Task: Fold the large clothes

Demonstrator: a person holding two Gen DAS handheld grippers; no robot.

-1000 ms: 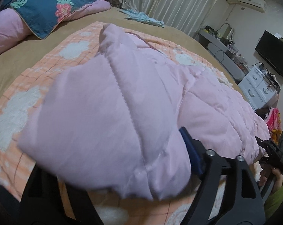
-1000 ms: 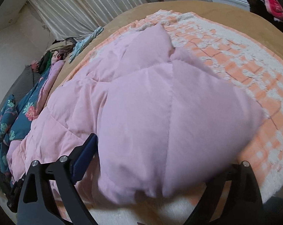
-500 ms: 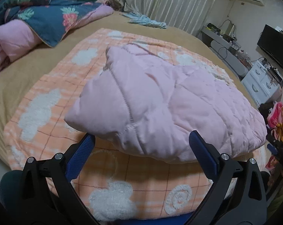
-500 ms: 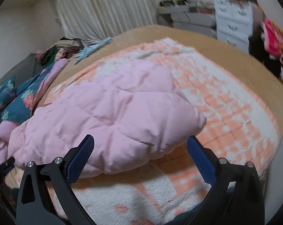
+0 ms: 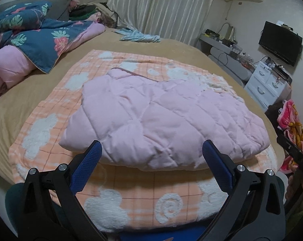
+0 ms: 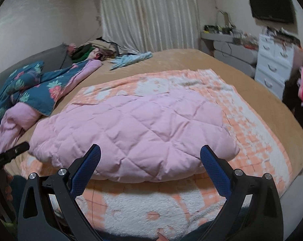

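A pink quilted garment (image 5: 167, 118) (image 6: 135, 132) lies folded into a thick bundle on an orange and white checked blanket (image 5: 135, 196) (image 6: 251, 120). My left gripper (image 5: 151, 146) hovers above the bundle's near edge, jaws wide open, nothing between the blue pads (image 5: 87, 168). My right gripper (image 6: 150, 149) hangs over the near edge too, open and empty, blue pads (image 6: 215, 170) apart from the cloth. The right gripper's black body (image 5: 294, 152) shows at the right edge of the left wrist view; the left one's (image 6: 9, 154) shows at the left edge of the right wrist view.
The blanket lies on a tan bed (image 5: 21, 100). A blue flowered duvet with pink lining (image 5: 37, 38) (image 6: 31, 92) is heaped at the left. A light blue cloth (image 5: 139, 37) lies at the far side. White drawers (image 6: 274, 68) and a wall television (image 5: 280, 42) stand right.
Both grippers let go of the pink garment, opened wide and drew back and up. The garment, held up close to the cameras a second ago, now rests flat on the blanket.
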